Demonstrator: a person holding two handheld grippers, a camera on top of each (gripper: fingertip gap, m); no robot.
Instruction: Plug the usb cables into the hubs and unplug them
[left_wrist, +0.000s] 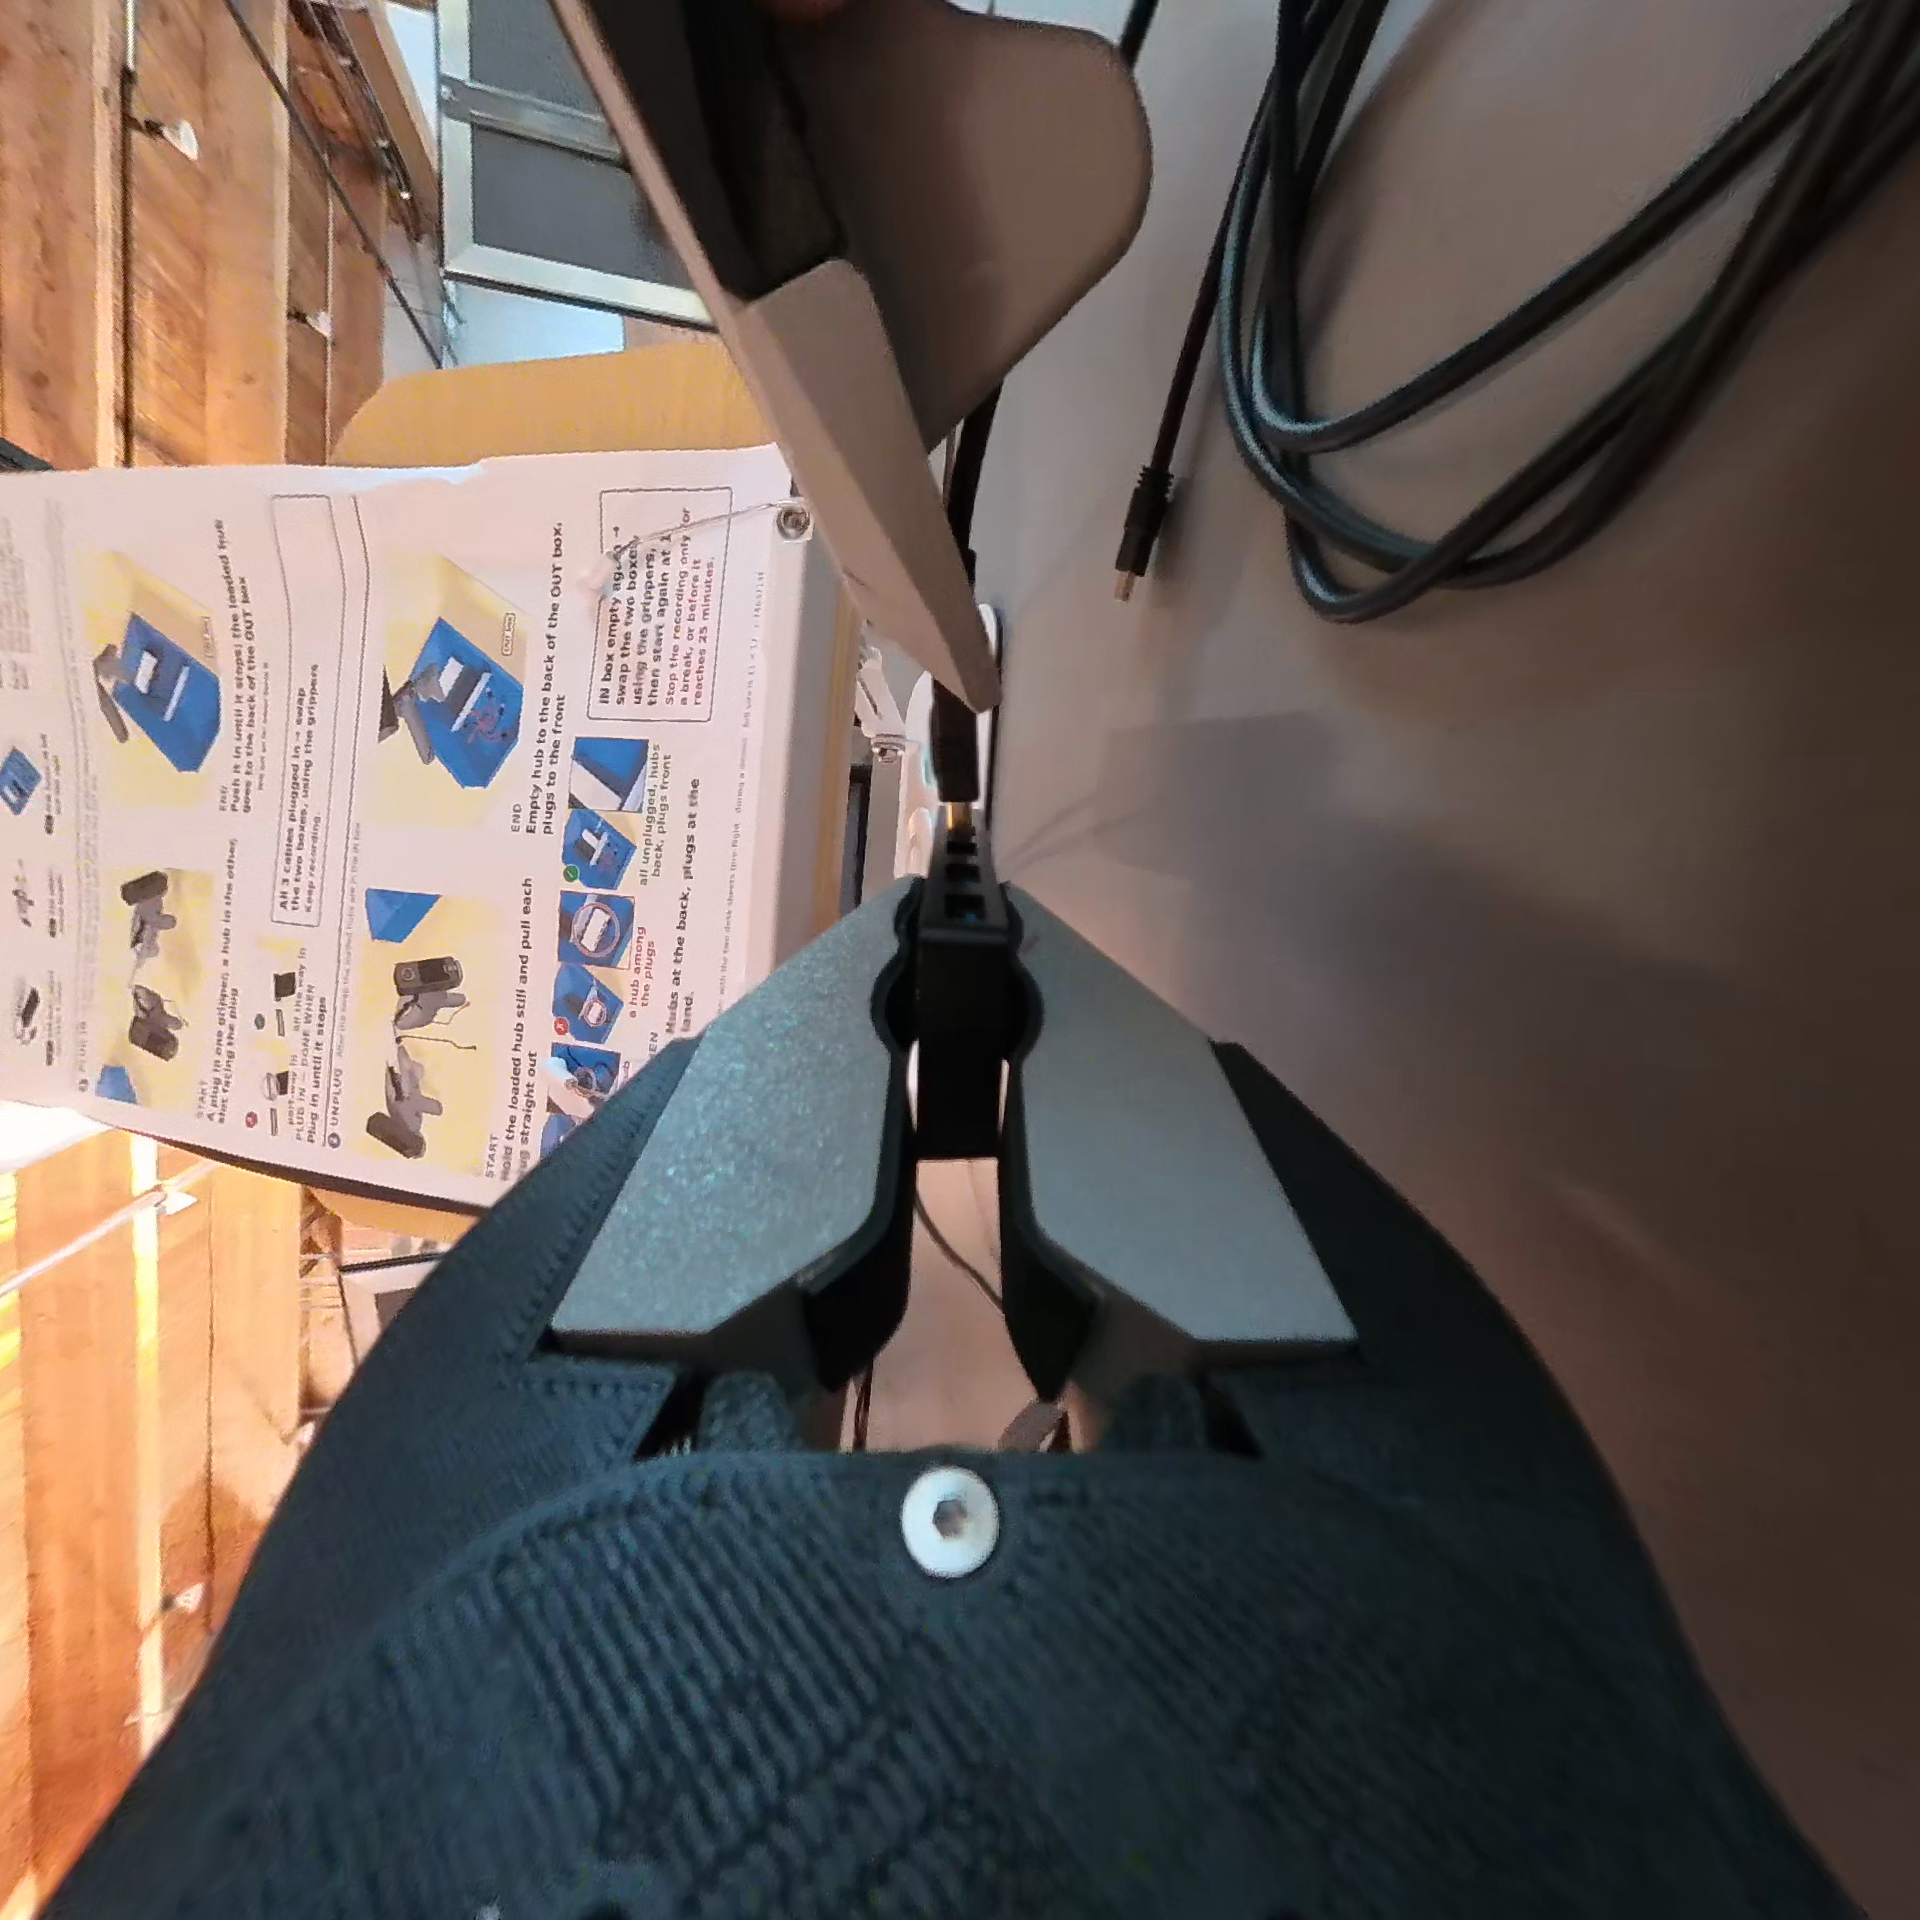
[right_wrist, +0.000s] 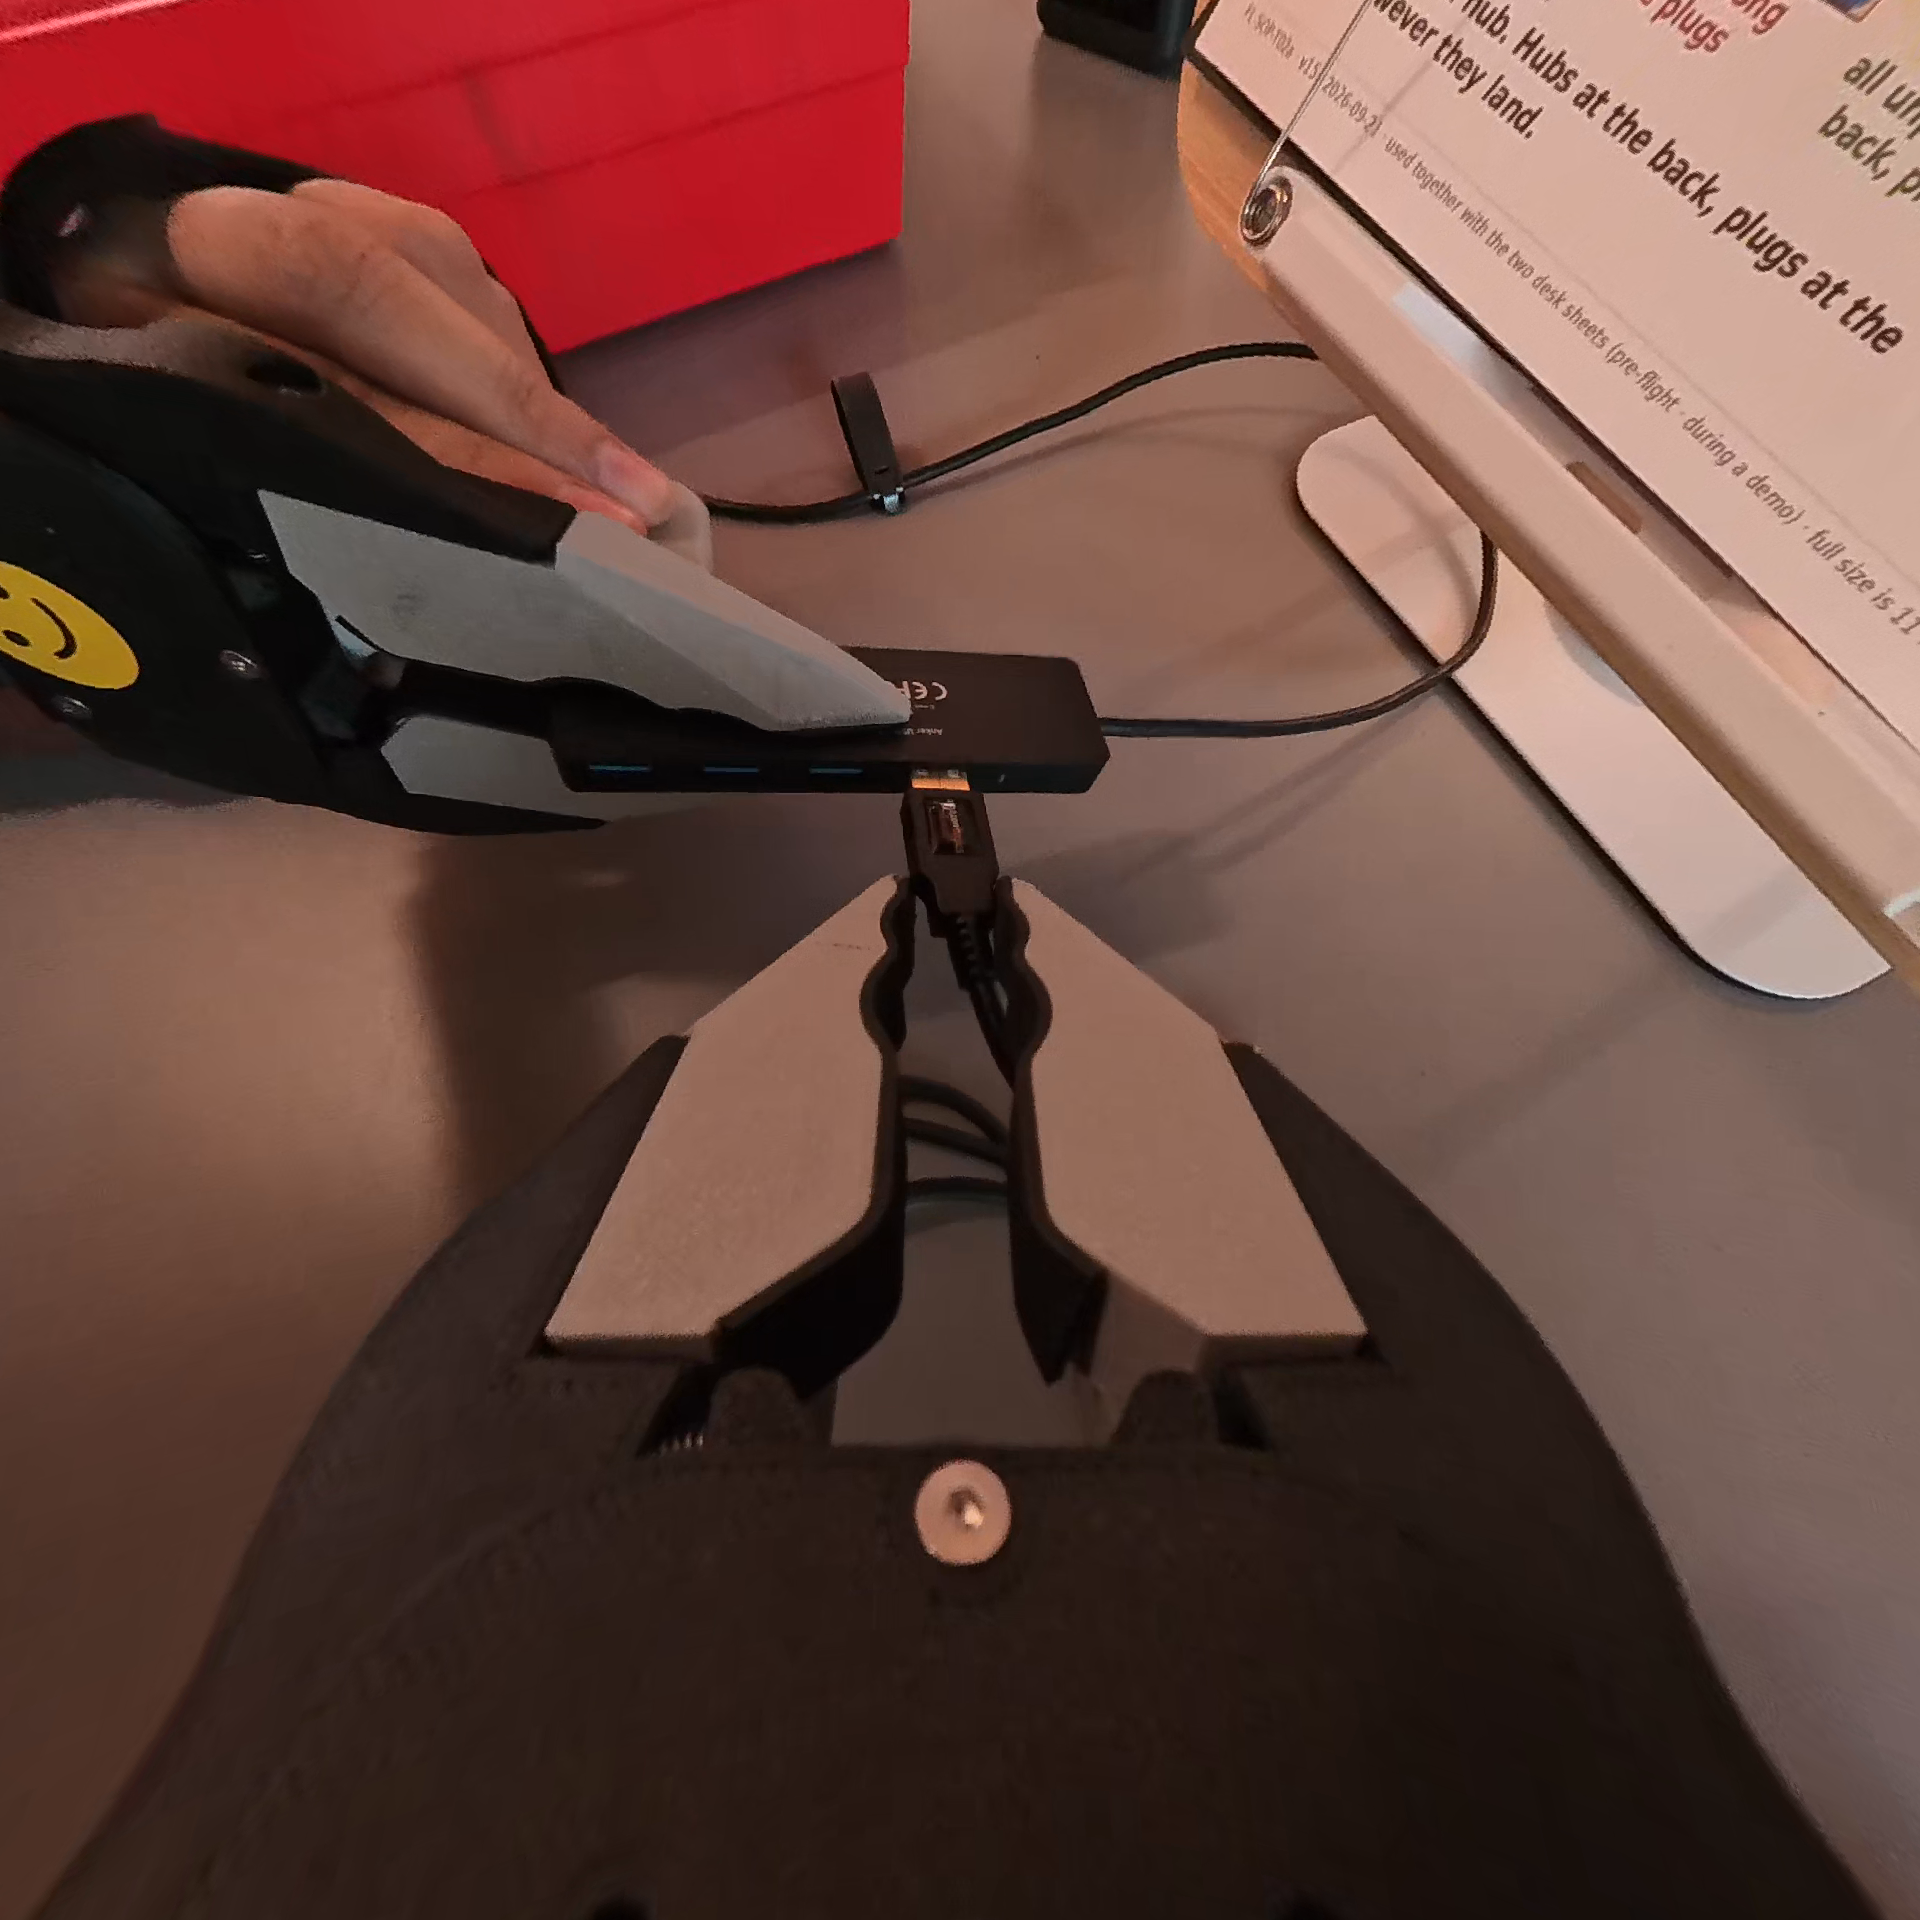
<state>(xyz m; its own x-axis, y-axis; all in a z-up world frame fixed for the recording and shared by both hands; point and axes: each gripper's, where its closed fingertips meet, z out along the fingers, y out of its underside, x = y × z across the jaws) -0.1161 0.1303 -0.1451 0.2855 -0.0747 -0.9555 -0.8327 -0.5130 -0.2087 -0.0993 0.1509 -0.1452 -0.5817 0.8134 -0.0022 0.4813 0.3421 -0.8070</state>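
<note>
Hub (right_wrist: 831, 727) gripped edgewise by left claw (right_wrist: 727, 727), right claw (right_wrist: 951, 894) pinching plug (right_wrist: 943, 831) at its port edge.

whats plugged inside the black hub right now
One USB plug, shut in the right tool, sits at the hub's fourth port; three blue ports look empty. The left tool covers part of the top.

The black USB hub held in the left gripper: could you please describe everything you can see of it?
The USB hub is a slim, flat black bar, plastic by its look, held level above the grey table. The left gripper clamps one end between its grey fingers. Three blue ports along its front edge stand empty; at a fourth, the plug held by the right gripper sits partly in. A thin black cord leaves its far end.
</note>
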